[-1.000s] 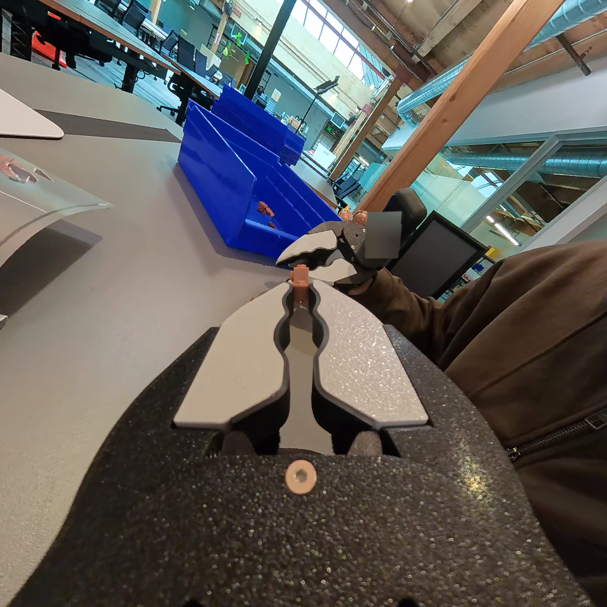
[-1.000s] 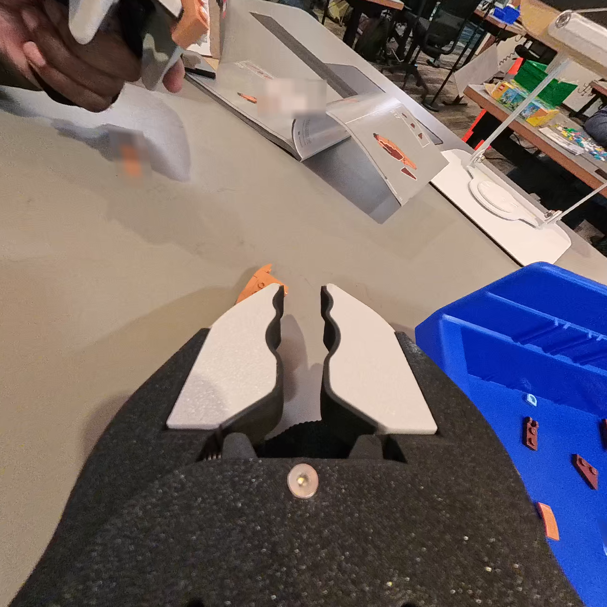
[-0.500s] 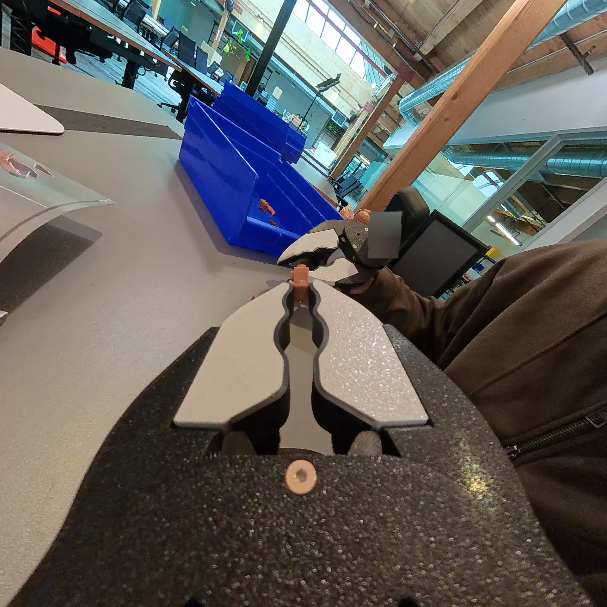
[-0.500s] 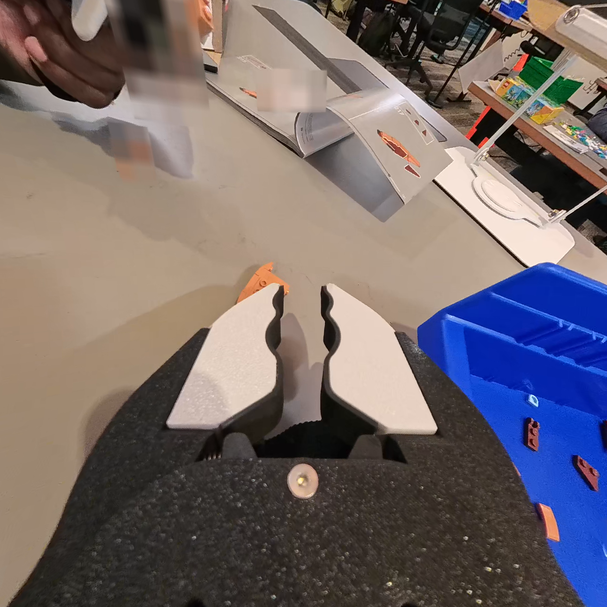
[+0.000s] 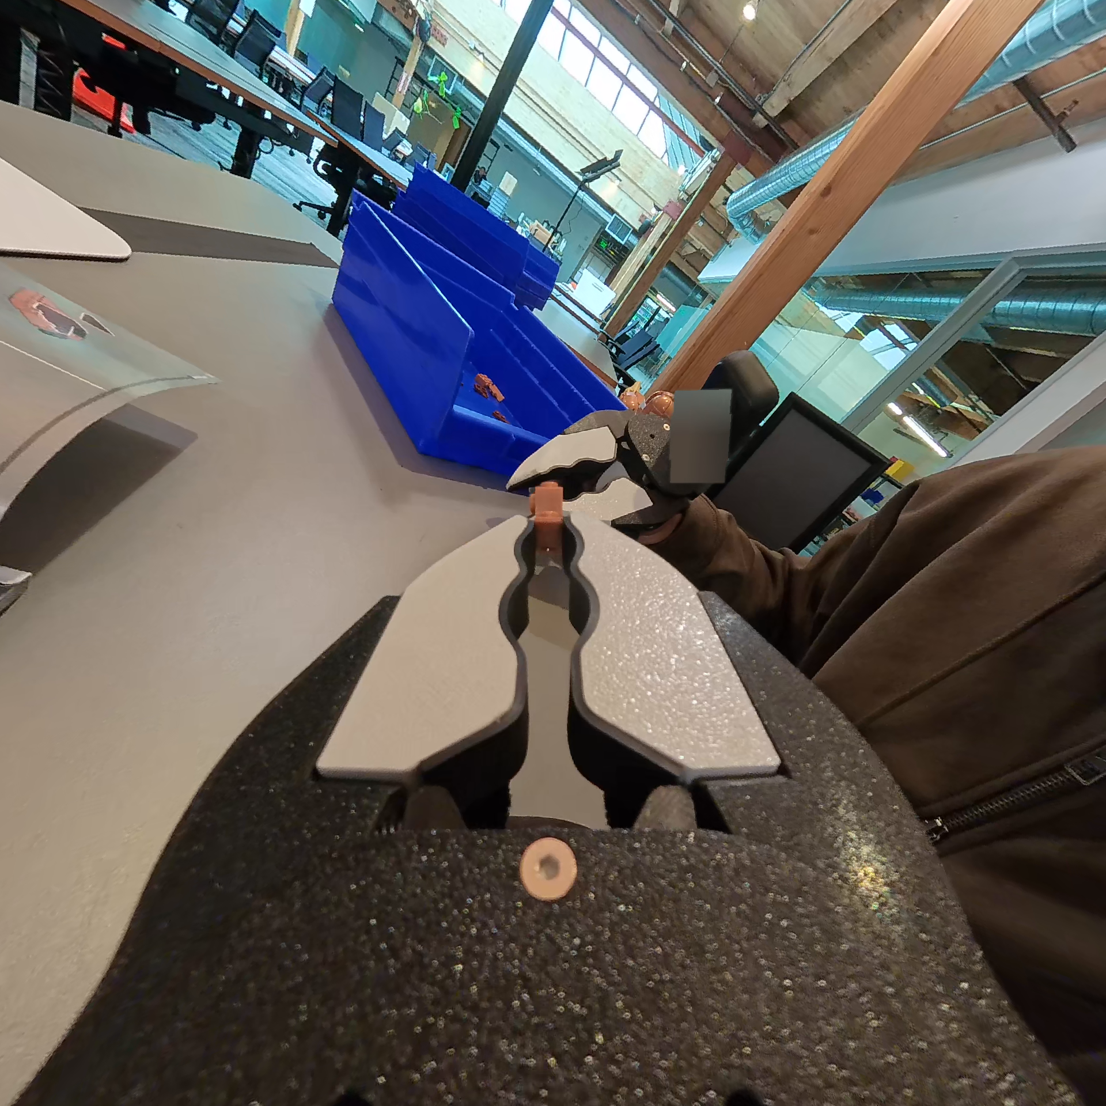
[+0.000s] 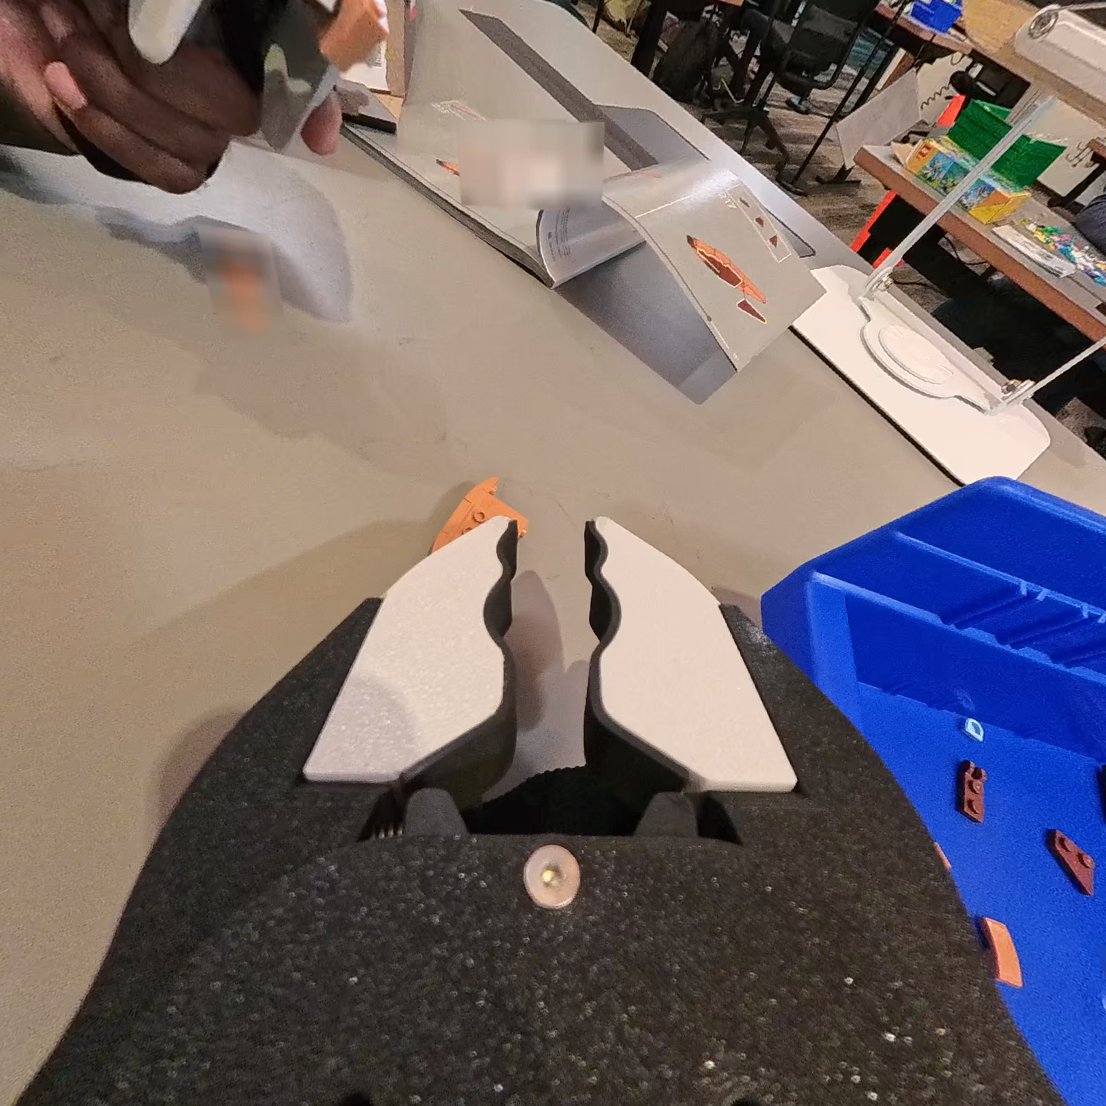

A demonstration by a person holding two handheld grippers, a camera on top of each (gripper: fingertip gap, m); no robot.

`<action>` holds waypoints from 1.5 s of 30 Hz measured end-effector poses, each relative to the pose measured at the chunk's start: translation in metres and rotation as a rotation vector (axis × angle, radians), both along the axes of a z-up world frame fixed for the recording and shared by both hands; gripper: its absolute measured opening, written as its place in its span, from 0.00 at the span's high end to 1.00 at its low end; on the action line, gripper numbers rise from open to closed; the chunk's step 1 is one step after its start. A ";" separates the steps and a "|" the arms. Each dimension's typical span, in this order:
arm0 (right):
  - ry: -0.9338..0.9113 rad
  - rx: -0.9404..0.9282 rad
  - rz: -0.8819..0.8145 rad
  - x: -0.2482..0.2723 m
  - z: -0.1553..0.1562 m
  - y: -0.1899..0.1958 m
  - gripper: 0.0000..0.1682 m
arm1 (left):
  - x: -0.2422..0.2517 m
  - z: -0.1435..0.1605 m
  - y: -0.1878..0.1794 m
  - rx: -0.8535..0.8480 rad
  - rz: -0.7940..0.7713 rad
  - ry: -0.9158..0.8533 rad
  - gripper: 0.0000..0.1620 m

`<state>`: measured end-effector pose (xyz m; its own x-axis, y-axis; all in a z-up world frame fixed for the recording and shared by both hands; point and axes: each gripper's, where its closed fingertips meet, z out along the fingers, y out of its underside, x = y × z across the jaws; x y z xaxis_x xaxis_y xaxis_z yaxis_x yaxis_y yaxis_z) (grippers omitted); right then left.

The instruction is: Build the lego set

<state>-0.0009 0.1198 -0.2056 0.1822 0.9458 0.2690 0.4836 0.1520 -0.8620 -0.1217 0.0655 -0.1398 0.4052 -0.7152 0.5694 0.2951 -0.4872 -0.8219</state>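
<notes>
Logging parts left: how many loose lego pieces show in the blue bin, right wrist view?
4: a pale one by the divider, two dark red mid-floor, one orange nearest. More may be hidden.

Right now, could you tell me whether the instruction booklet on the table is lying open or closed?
Open. The instruction booklet lies spread on the table, with one page curling upward and showing an orange model diagram.

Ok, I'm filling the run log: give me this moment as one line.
left tool shut on small brown brick | right tool open, empty | orange piece on table
</notes>
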 end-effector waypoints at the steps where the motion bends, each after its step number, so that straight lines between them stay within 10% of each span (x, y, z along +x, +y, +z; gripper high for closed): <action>1: 0.000 0.000 0.000 0.000 0.000 0.000 0.87 | -0.001 0.001 0.000 0.001 0.003 -0.005 0.95; 30: 0.039 0.005 -0.009 0.002 0.006 -0.001 0.87 | -0.013 0.006 0.003 0.016 0.054 -0.011 0.95; 39: 0.087 0.060 0.006 0.061 0.085 -0.053 0.88 | -0.007 -0.007 0.006 -0.006 0.044 0.033 0.95; 45: -0.288 0.272 -0.066 0.146 0.125 0.019 0.88 | -0.005 -0.004 0.004 0.012 0.041 0.047 0.95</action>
